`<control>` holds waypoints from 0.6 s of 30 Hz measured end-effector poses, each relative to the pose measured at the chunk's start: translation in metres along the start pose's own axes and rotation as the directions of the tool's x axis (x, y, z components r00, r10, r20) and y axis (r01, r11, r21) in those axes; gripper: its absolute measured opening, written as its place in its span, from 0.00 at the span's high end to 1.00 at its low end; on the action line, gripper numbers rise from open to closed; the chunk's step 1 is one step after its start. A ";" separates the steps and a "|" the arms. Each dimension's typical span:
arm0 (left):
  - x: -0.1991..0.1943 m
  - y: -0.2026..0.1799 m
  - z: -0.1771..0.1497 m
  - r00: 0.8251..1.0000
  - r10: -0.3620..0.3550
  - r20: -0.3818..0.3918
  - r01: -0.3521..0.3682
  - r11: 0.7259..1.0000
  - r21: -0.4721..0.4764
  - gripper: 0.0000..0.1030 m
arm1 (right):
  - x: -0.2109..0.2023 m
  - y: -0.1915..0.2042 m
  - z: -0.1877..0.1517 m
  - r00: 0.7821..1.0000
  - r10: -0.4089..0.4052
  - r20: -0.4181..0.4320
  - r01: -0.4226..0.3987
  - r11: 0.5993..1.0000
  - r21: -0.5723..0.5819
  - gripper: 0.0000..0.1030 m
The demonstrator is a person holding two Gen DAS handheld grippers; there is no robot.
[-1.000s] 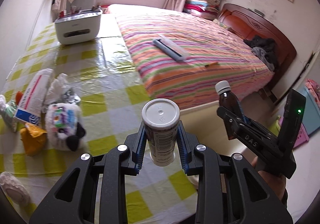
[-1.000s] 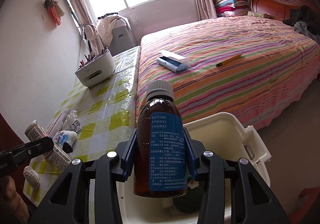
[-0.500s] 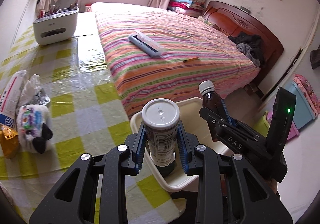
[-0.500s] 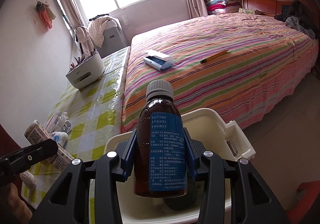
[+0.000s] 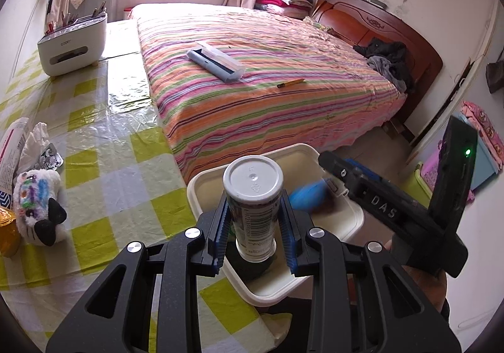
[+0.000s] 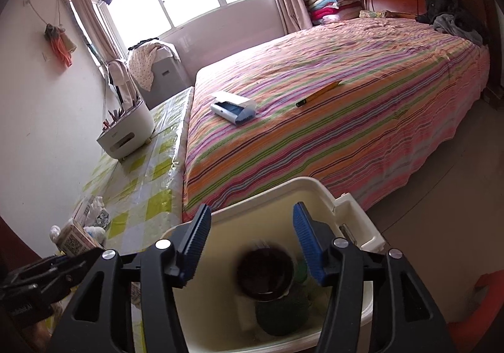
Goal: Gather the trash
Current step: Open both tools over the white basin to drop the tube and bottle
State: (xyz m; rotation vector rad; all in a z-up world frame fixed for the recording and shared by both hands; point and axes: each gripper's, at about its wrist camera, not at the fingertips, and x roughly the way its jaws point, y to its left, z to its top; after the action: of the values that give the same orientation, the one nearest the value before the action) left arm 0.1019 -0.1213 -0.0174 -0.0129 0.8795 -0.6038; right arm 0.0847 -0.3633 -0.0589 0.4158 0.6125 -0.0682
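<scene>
My left gripper [image 5: 254, 227] is shut on a white-capped canister [image 5: 254, 201] and holds it upright over the cream bin [image 5: 208, 178]. My right gripper [image 6: 252, 242] is open and empty above the same bin [image 6: 346, 205]. The brown medicine bottle [image 6: 264, 272] falls blurred into the bin below the right jaws, over a dark green object [image 6: 283, 312]; in the left wrist view it is a blue-and-brown blur [image 5: 310, 198]. The right gripper's body [image 5: 387, 211] shows at the right of the left wrist view.
The yellow-checked table [image 5: 104, 145] carries a plush toy [image 5: 37, 201], crumpled wrappers [image 5: 34, 145], a box [image 5: 9, 145] and a white organiser [image 5: 71, 44]. The striped bed [image 5: 267, 69] holds a blue case [image 5: 215, 64] and a pencil [image 5: 291, 83]. Floor lies to the right.
My right gripper has opened and let go of the brown bottle, which drops into the bin. My left gripper with the canister has moved further over the bin.
</scene>
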 end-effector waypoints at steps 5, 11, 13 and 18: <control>0.005 -0.007 -0.003 1.000 0.000 -0.013 0.000 1.000 0.018 0.72 | -0.005 -0.006 0.003 1.000 0.002 0.029 -0.003 0.999 0.036 0.47; 0.008 -0.012 -0.005 1.000 0.003 -0.016 -0.002 0.999 0.036 0.72 | -0.009 -0.013 0.006 0.999 -0.004 0.043 0.001 0.998 0.060 0.46; 0.010 -0.012 -0.005 1.000 0.004 -0.020 -0.003 0.999 0.038 0.72 | -0.009 -0.012 0.006 0.999 -0.002 0.045 0.000 0.998 0.059 0.46; 0.015 -0.014 -0.006 1.000 0.017 -0.022 -0.015 0.998 0.053 0.70 | -0.010 -0.013 0.007 0.999 0.000 0.049 -0.003 0.998 0.059 0.46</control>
State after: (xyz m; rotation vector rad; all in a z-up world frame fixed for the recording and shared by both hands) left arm 0.0981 -0.1397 -0.0284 0.0488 0.8844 -0.6131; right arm 0.0775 -0.3789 -0.0530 0.4707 0.5625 -0.0953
